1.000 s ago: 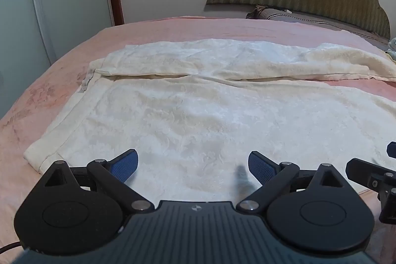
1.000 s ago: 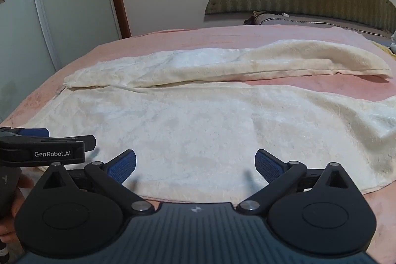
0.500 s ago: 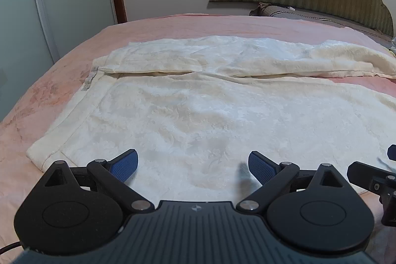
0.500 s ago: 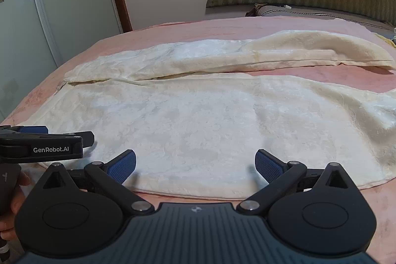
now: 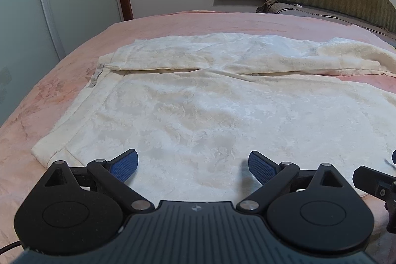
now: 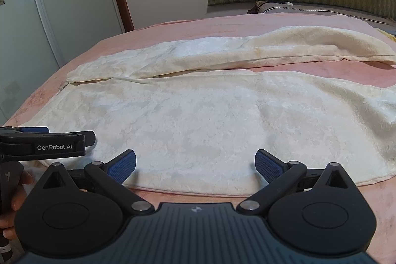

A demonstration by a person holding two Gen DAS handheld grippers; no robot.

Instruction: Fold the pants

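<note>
Cream plush pants (image 5: 210, 115) lay lengthwise left-right, near hem just ahead of both; left gripper (image 5: 193, 165) & right gripper (image 6: 195, 165) were held wide, empty.

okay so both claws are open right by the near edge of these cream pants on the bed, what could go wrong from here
1. The left claw and right claw sit close together along one edge of the pants, so a lift could leave the far right end dragging.
2. The plush fabric lies flat on the pink bedspread; a low pinch might catch the bedspread too.
3. The far leg is already rumpled, so folding over it could trap wrinkles.
</note>
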